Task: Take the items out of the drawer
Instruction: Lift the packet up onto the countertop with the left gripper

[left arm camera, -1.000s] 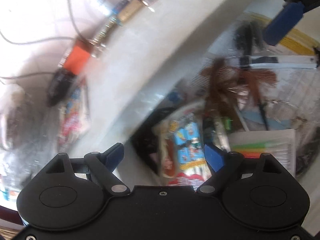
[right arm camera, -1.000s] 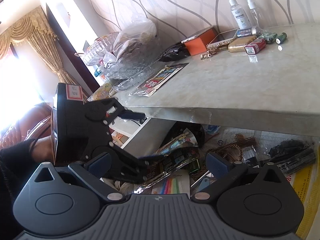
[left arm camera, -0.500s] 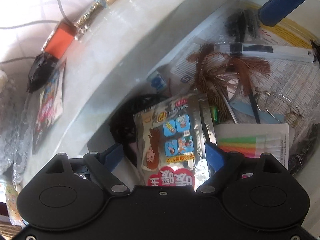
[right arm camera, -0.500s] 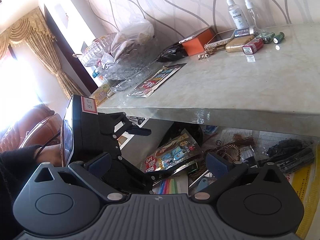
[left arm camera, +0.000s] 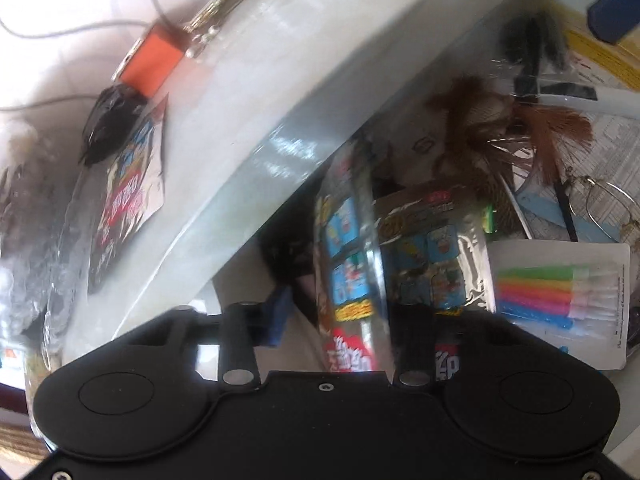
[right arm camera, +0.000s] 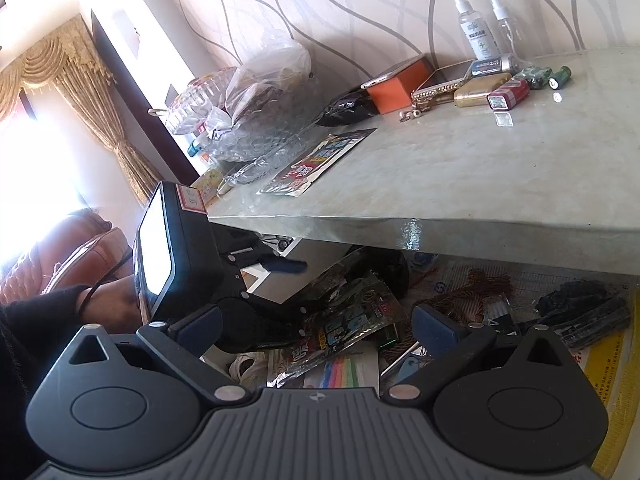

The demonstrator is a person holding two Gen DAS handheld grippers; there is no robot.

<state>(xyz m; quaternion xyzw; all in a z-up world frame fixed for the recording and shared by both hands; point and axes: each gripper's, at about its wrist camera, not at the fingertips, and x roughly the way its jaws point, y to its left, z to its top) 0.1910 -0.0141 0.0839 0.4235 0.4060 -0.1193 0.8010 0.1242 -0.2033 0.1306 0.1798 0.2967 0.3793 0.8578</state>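
The shiny foil packet point(left arm camera: 352, 280) with cartoon pictures sits in the open drawer point(right arm camera: 600, 360), just under the edge of the stone table top point(right arm camera: 480, 184); the left gripper point(left arm camera: 344, 312) has the packet between its fingers, and its jaws are closing; the packet looks bent in the middle as if squeezed, but the view is blurry, so I think the fingers press on it and cannot be sure. A second foil packet point(left arm camera: 436, 248) lies just beside it, to the right; next to that is a white card of bright coloured sticks point(left arm camera: 560, 292); behind them lie a brown tassel point(left arm camera: 552, 128) and thin wire glasses point(left arm camera: 604, 204). The right gripper point(right arm camera: 316, 324) hangs in front of the drawer with its fingers wide apart and nothing between them. On the table top are an orange box point(right arm camera: 394, 90) and another flat packet point(right arm camera: 320, 156).
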